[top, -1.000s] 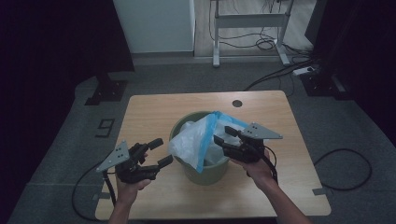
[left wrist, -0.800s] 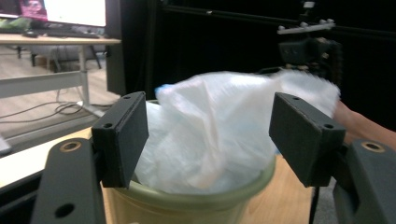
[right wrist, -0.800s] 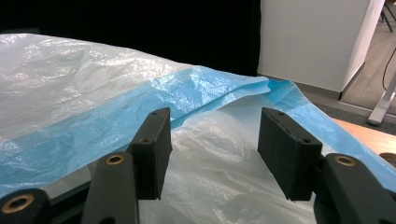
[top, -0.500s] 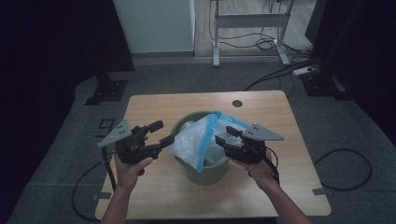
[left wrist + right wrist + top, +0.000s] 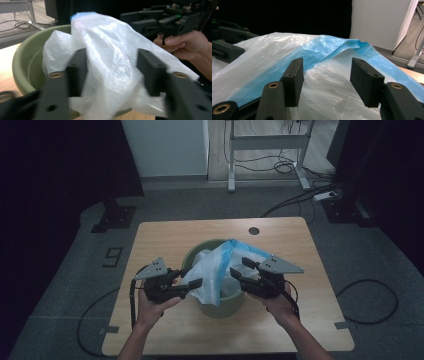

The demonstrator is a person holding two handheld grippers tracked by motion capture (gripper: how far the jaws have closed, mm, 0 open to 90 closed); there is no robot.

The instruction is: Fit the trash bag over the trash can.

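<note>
A green round bin (image 5: 220, 307) stands mid-table with a white and blue plastic bag (image 5: 215, 270) bulging up out of it. My left gripper (image 5: 187, 279) is at the bag's left side. In the left gripper view its jaws have just been closing, and the bag's white film (image 5: 112, 50) fills the gap between them over the bin's rim (image 5: 22, 57); I see no firm pinch. My right gripper (image 5: 239, 267) is at the bag's right side. Its jaws (image 5: 325, 77) stand apart, with the blue-edged film (image 5: 327, 50) lying between and beyond them.
The wooden table (image 5: 165, 235) has a round cable hole (image 5: 254, 230) near its far edge. A white cabinet (image 5: 165, 145) and a desk frame (image 5: 265, 145) stand behind it. Cables (image 5: 370, 295) lie on the grey floor at the right.
My left gripper has moved right, from the table's left side up to the bag, and its jaws have narrowed around the film. The right gripper has stayed put.
</note>
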